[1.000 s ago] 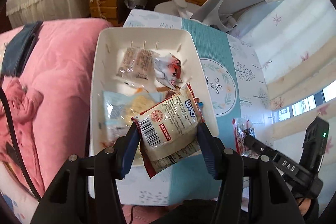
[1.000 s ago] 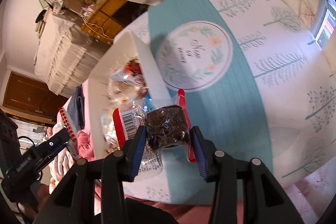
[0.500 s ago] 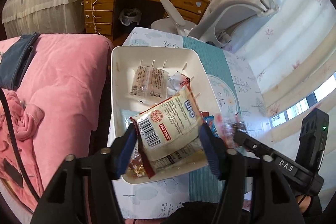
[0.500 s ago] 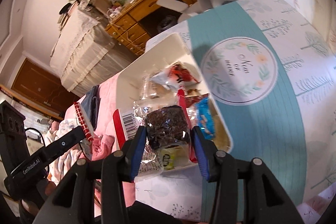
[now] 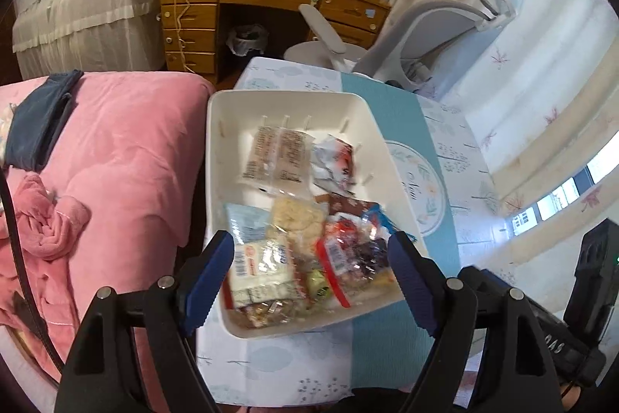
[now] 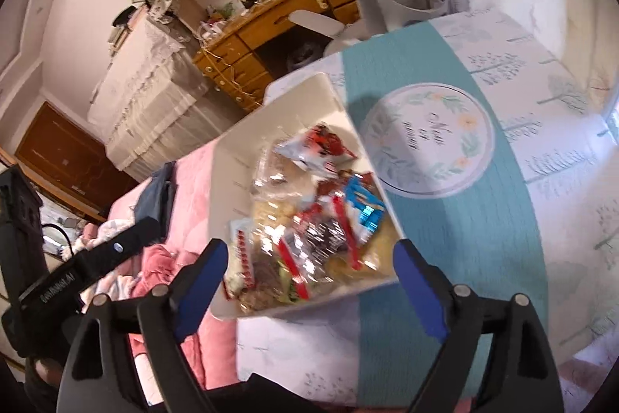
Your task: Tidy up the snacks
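Patterned surface (image 5: 445, 126) carries white tray (image 5: 216, 149), frame centre, long axis running away. Snacks (image 5: 294, 250) heaped at its near end, below both grippers: left gripper (image 5: 309, 269) and right gripper (image 6: 309, 277) jaws opening, gripping nothing.

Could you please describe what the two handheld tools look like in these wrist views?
Both look alike: the left tool and right tool have black plastic linkage arms joined by silver round pivot pins, ending in two blue ribbed finger pads. Seen from the right wrist, the left tool's black body carries white lettering, and a black cable runs beside it. No sleeves are visible.
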Demonstrator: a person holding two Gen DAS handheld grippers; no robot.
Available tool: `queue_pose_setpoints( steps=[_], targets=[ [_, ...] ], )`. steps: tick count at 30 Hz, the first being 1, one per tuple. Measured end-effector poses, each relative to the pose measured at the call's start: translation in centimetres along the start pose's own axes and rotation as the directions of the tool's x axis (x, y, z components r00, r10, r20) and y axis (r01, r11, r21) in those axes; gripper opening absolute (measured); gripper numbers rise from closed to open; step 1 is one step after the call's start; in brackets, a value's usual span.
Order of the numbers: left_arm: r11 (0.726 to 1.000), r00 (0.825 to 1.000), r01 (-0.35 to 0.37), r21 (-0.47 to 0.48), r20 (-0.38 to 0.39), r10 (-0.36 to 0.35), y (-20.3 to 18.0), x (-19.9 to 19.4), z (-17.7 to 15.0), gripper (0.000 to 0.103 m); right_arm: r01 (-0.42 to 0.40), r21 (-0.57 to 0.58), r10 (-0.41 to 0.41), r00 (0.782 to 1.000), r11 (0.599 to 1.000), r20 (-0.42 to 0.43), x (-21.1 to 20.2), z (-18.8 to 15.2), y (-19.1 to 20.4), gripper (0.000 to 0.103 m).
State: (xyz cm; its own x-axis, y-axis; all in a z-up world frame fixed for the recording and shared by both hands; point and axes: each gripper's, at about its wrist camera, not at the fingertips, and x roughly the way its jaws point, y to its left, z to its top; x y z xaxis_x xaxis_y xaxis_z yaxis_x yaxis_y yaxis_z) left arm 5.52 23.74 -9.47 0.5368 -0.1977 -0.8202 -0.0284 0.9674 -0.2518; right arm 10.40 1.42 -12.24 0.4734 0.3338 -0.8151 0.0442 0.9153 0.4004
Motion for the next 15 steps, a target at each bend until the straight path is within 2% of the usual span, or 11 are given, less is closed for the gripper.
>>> queue_pose_setpoints(
  steps=[4,8,11,15],
  targets=[
    [0.999,1.000,0.030,0.025,0.000,-0.030,-1.5,0.6,-1.4,0.081,0.062,0.008,-0.062,0.998,0.998,-0.010,-1.0,-1.2,-1.5,0.092],
    [0.997,0.999,0.036,0.063,-0.015,-0.036,-3.4,0.8,-2.4,0.081,0.081,0.033,-0.080,0.996,0.996,-0.029,-1.5,-2.0,-3.3,0.095],
    [0.996,0.999,0.041,0.078,0.008,-0.042,-4.7,0.2,-2.5,0.081,0.092,0.028,-0.090,0.994,0.995,-0.061,-1.3,-2.0,-4.5,0.096],
    [0.996,0.998,0.012,0.089,0.056,-0.017,-6.5,-1.4,-2.8,0.094,0.092,-0.004,-0.092,0.995,0.996,-0.033,-2.4,-1.4,-5.5,0.097]
  ],
)
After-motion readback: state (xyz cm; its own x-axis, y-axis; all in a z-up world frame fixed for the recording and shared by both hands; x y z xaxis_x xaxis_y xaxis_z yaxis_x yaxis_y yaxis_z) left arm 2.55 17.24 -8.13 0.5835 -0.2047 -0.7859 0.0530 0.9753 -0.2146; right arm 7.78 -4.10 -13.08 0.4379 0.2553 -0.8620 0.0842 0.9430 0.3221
